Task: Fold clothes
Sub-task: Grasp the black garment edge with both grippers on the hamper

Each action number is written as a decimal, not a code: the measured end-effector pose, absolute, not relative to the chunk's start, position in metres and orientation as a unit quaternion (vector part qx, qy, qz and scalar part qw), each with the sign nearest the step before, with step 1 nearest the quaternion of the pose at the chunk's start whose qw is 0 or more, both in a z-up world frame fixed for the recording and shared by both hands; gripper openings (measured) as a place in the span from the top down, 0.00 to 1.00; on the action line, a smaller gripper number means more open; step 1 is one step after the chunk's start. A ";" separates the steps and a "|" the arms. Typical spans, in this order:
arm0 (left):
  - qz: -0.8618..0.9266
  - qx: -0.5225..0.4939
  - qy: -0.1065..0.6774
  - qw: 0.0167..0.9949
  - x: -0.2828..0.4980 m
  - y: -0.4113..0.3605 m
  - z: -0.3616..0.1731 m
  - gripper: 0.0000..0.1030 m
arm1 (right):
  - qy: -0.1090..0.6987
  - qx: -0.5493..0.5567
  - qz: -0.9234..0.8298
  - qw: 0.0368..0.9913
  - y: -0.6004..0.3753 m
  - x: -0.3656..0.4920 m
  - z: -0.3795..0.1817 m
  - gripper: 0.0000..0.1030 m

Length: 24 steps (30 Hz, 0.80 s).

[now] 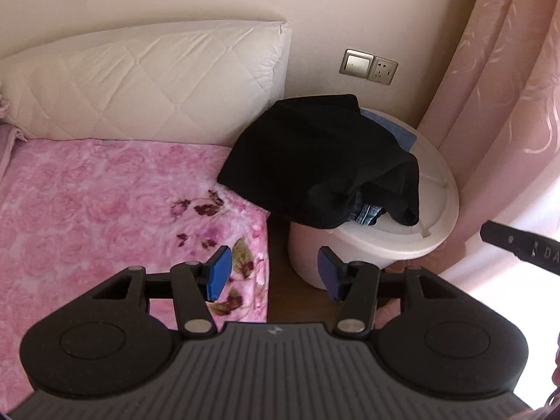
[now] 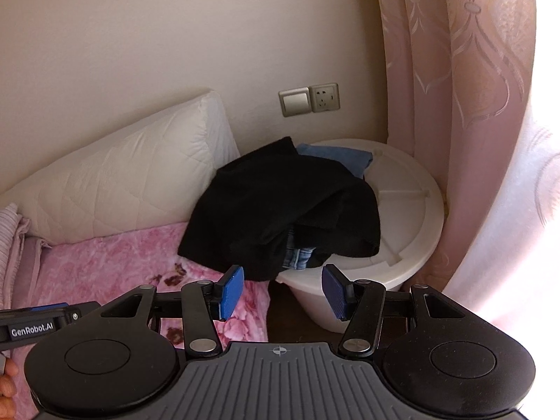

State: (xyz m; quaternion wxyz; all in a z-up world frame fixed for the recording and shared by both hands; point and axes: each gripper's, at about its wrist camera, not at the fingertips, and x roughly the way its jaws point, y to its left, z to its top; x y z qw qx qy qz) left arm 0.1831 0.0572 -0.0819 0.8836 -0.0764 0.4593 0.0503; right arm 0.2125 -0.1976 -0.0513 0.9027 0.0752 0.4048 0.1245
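pink floral fleece bed blanket (image 1: pixel 105 192) lies left; crumpled black cloth garment (image 1: pixel 315 161) drapes over blue denim jeans (image 1: pixel 365 211) on a round white plastic bin (image 1: pixel 434 210). left gripper (image 1: pixel 274 273) and right gripper (image 2: pixel 282 292) hover spread apart, holding nothing.

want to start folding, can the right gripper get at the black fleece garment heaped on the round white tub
Probably yes. The right gripper is open and empty, and the black fleece garment lies on top of the round white tub straight ahead, with nothing between them.
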 end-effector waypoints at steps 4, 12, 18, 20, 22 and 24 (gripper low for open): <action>0.053 -0.086 0.468 0.878 0.213 0.055 -0.095 0.52 | 0.423 0.076 0.124 0.894 -0.207 0.240 -0.063 0.47; 0.055 -0.103 0.491 0.863 0.272 0.056 -0.128 0.52 | 0.458 0.084 0.128 0.876 -0.210 0.298 -0.088 0.47; 0.061 -0.154 0.518 0.839 0.313 0.068 -0.162 0.52 | 0.487 0.090 0.117 0.861 -0.212 0.345 -0.113 0.47; 0.063 -0.172 0.527 0.830 0.326 0.073 -0.173 0.52 | 0.498 0.095 0.113 0.855 -0.213 0.362 -0.123 0.47; 0.064 -0.189 0.536 0.820 0.340 0.078 -0.185 0.52 | 0.503 0.102 0.111 0.851 -0.213 0.376 -0.131 0.47; 0.064 -0.205 0.544 0.811 0.353 0.081 -0.198 0.52 | 0.512 0.118 0.109 0.844 -0.215 0.392 -0.141 0.47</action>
